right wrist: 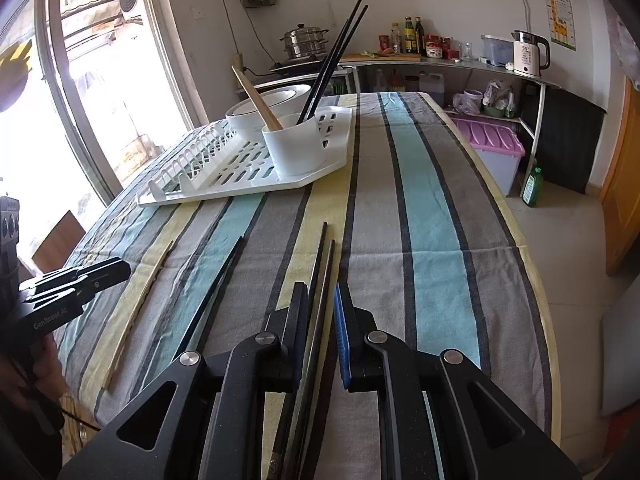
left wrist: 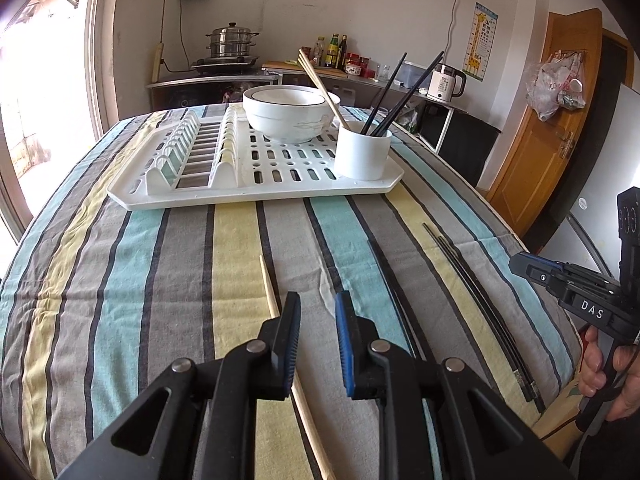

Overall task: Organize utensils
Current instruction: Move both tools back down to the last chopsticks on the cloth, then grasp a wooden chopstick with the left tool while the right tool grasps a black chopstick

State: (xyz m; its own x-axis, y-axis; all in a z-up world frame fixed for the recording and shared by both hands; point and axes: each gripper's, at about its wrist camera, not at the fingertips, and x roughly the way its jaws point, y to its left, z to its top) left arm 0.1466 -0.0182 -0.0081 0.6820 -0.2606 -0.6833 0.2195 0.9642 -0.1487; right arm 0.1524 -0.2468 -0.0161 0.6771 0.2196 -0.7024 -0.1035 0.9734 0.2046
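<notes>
A white cup [left wrist: 362, 152] with black and wooden chopsticks in it stands on a white drying rack [left wrist: 256, 188], beside a white bowl [left wrist: 288, 116]. On the striped cloth lie a wooden chopstick [left wrist: 267, 288], a single black chopstick [left wrist: 384, 272] and a pair of black chopsticks [left wrist: 472, 292]. My left gripper [left wrist: 318, 320] is open just right of the wooden chopstick, which runs under its left finger. My right gripper [right wrist: 322, 316] is open low over the black pair [right wrist: 326, 256], which runs between its fingers without being pinched. The cup [right wrist: 296, 148] stands far ahead.
The table's right edge [right wrist: 536, 280] drops to a tiled floor with a green bottle [right wrist: 532, 186] and a pink-lidded box [right wrist: 492, 148]. A counter with a kettle [right wrist: 528, 54] and a steamer pot [right wrist: 304, 42] runs along the back wall. A window is at left.
</notes>
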